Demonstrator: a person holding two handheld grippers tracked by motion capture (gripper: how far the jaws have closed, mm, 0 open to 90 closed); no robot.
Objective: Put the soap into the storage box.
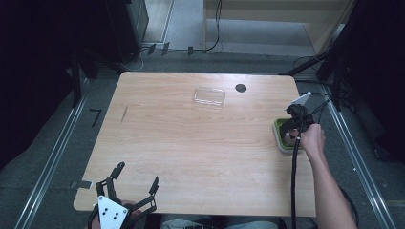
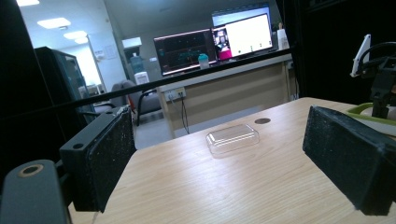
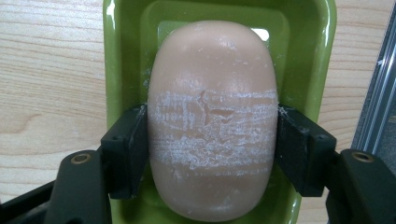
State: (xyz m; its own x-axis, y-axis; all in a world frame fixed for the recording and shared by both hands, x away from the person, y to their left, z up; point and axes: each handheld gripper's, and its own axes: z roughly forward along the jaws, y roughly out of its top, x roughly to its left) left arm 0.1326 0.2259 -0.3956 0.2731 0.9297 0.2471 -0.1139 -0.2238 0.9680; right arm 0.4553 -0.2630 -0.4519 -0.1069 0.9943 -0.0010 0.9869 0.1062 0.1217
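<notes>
Starting at the left: left gripper (image 1: pixel 136 179) parked at the near-left corner of the wooden table (image 1: pixel 191 143), jaws spread wide apart, nothing between them. Grey plate on top, hand mostly hidden under it. Looking along its own jaws, just bare tabletop between the two black pads (image 2: pixel 112 154).

Moving toward the middle: clear plastic lid (image 1: pixel 209 96) lying flat on the far half of the table, well apart from both grippers. Just to its right, a small dark round hole (image 1: pixel 240 88) in the tabletop near the far edge.

Over at the right edge: green soap dish (image 1: pixel 279 131) sitting right by the table's rim. Right gripper (image 1: pixel 289 130) pointing down into it, hand (image 1: pixel 313 139) wrapped around the handle, cable trailing back along the forearm. Up close, jaws clamped on a pinkish-beige bar of soap (image 3: pixel 212 116), one pad on each long side, roughly mid-bar. Soap inside the dish, whitish scuff marks across its middle. Can't tell whether lifted or resting on the dish floor.
</notes>
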